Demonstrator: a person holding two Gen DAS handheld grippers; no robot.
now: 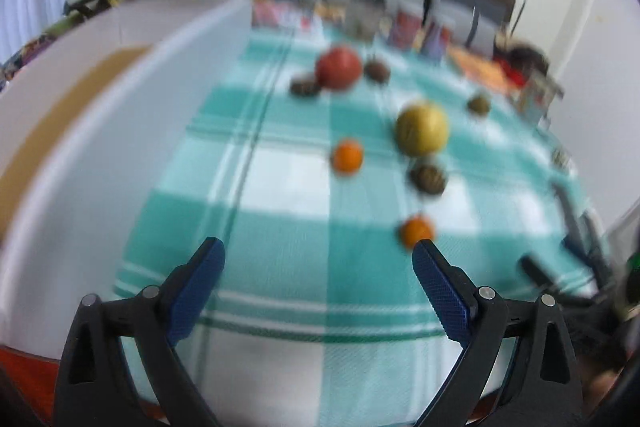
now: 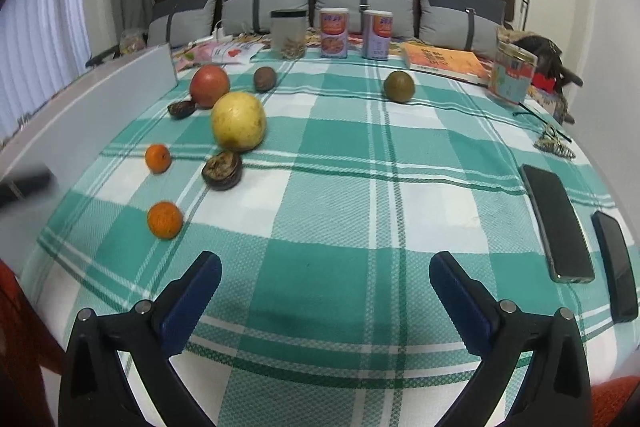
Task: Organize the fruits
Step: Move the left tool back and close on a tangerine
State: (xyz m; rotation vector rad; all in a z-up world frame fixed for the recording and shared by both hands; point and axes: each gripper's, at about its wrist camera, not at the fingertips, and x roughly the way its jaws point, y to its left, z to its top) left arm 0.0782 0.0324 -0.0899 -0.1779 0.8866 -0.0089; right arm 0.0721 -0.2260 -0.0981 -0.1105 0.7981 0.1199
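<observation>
- Hovering over the green-and-white checked tablecloth [image 2: 336, 187], the right gripper [image 2: 325, 269] has its blue-padded jaws spread wide with nothing between them.
- The left gripper [image 1: 319, 254] also stands wide and empty; its view is blurred.
- In the right wrist view the fruits cluster toward ten o'clock: a yellow fruit [image 2: 238, 121] sits in the middle, touching a dark wrinkled fruit [image 2: 222, 170] at its six o'clock.
- A red fruit [image 2: 209, 85] lies at the yellow one's eleven o'clock, with a dark shrivelled piece [image 2: 181, 109] just beside it.
- Two small oranges sit apart: one [image 2: 157, 157] at nine o'clock of the wrinkled fruit, the nearer orange [image 2: 164, 220] at its seven o'clock.
- A brown round fruit [image 2: 264, 79] and a green-brown fruit [image 2: 399, 86] lie farther back.
- Two phones [image 2: 558, 223] rest at three o'clock.
</observation>
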